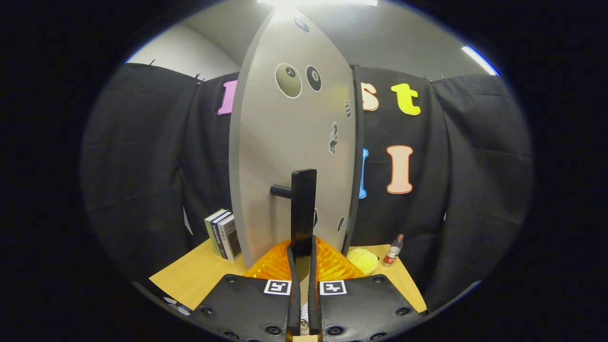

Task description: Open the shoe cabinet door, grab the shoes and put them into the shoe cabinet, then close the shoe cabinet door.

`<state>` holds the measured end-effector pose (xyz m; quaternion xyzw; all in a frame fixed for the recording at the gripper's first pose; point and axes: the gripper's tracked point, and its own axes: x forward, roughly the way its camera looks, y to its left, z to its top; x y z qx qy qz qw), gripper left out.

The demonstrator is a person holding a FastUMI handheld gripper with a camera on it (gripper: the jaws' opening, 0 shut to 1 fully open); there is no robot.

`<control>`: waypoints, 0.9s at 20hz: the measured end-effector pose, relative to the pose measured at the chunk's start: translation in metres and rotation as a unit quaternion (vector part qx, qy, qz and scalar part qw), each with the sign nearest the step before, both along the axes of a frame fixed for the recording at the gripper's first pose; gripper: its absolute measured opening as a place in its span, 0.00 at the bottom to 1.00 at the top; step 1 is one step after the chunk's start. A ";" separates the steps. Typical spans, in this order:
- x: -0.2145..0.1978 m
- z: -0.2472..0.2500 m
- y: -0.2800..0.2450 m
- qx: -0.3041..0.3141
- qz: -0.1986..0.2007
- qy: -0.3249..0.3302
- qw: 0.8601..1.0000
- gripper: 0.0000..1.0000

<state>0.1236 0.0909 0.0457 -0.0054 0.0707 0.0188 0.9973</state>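
The gripper (302, 254) points forward and level, its two fingers (290, 266) drawn close together, pressing on the lower end of the door handle (303, 211) between them.

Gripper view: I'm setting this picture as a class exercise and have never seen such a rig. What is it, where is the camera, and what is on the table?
A person holds a two-finger gripper in one hand; there is no robot arm. The camera rides on it and looks forward along its fingers, so the picture bulges like a fishbowl. The fingers are closed on the upright black handle of the pale shoe cabinet door, which bears stickers. On the wooden table lie some books to the door's left, a small bottle and a yellow soft thing to its right. Something orange and ribbed sits just beyond the fingers.
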 end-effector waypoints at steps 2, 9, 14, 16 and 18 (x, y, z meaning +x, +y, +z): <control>-0.002 0.000 -0.010 0.002 -0.010 -0.001 1.000 0.07; -0.005 0.004 -0.063 -0.021 -0.038 -0.024 0.999 0.07; -0.006 0.011 -0.076 0.003 -0.028 -0.052 0.998 0.07; -0.005 0.009 -0.063 0.016 -0.017 -0.053 0.998 0.07; -0.010 0.008 -0.077 0.002 -0.034 -0.048 0.998 0.07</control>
